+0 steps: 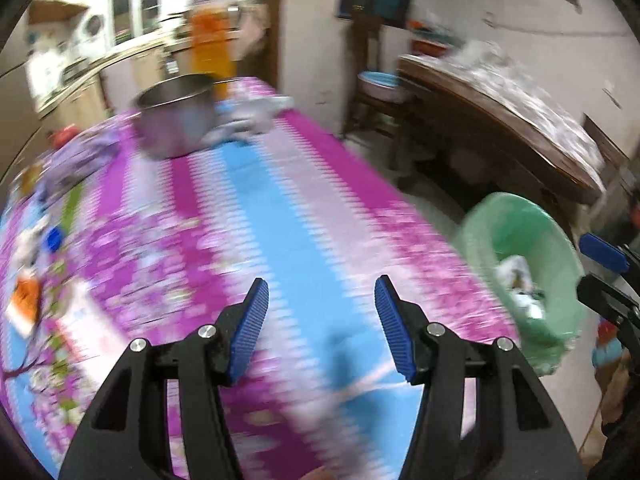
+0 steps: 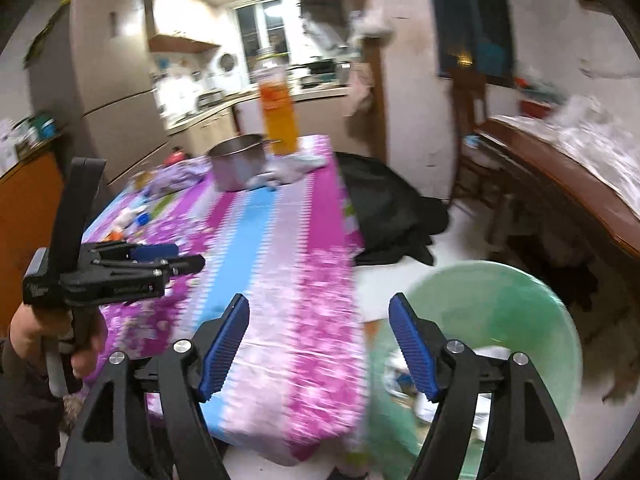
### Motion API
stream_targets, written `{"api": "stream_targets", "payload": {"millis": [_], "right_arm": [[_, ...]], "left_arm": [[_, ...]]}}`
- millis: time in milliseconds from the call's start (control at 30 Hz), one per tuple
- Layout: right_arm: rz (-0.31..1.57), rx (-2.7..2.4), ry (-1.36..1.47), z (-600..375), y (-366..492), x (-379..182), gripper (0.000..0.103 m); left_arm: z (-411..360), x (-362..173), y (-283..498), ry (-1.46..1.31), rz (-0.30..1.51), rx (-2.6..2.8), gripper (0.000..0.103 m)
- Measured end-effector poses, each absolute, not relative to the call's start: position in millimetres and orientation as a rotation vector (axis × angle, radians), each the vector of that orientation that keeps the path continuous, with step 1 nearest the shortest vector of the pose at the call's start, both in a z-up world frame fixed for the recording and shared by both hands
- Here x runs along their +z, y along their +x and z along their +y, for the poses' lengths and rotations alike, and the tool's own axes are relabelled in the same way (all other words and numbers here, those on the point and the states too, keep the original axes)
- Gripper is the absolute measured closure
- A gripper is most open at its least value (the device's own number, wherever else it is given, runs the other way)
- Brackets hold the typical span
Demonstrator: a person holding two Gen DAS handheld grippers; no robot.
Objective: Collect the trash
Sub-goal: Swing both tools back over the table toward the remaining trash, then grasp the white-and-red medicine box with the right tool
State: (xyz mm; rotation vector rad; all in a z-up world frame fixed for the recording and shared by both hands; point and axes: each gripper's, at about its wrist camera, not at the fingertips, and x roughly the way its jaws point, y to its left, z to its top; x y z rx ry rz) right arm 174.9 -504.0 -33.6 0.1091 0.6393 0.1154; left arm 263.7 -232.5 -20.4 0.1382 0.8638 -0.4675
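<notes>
Tabletop (image 1: 248,216) with the pink/blue striped cloth is filling most of the left wrist view; its right edge is running diagonally from upper centre to lower right, floor beyond it. Middle strip of cloth is lying bare; metal pot (image 1: 176,116) and orange bottle (image 1: 210,52) are sitting at the far end, a dark wooden side table (image 1: 500,120) is standing past the floor gap at right.

Left tool (image 1: 322,304): blue pads standing apart, gripping nothing, hovering over the cloth.
Right tool (image 2: 320,332): pads standing wide apart, nothing between them, straddling the tabletop's right edge in its own view.

Green bin (image 2: 500,312) is sitting on the floor just beside that edge, lower right in both views, with paper trash (image 1: 520,284) lying inside. More scraps (image 1: 36,280) are lying at the left edge of the left view, blurred.
</notes>
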Motion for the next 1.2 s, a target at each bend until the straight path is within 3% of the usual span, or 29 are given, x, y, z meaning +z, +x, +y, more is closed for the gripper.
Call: {"api": "stream_targets", "payload": {"millis": [400, 633, 800, 900, 1033, 1133, 1200], "right_arm": [[0.704, 0.384, -0.005, -373, 233, -46, 0.030], [0.783, 0.567, -0.073, -277, 281, -70, 0.027], [0.840, 0.609, -0.146, -212, 322, -93, 0.018], [0.873, 0.605, -0.164, -192, 340, -105, 0.018], [0.897, 0.582, -0.174, -183, 353, -113, 0.018], [0.894, 0.569, -0.170, -183, 356, -116, 0.018], [0.891, 0.559, -0.165, -184, 357, -115, 0.028]], "left_arm": [[-15, -29, 297, 0.039, 0.862, -0.133, 0.047], [72, -34, 309, 0.011, 0.875, -0.023, 0.032], [92, -45, 325, 0.014, 0.898, -0.039, 0.026], [96, -47, 336, 0.014, 0.902, -0.058, 0.022], [89, -45, 352, 0.031, 0.866, -0.145, 0.008], [84, -53, 369, 0.061, 0.893, -0.158, 0.008], [80, -60, 378, 0.076, 0.916, -0.178, 0.008]]}}
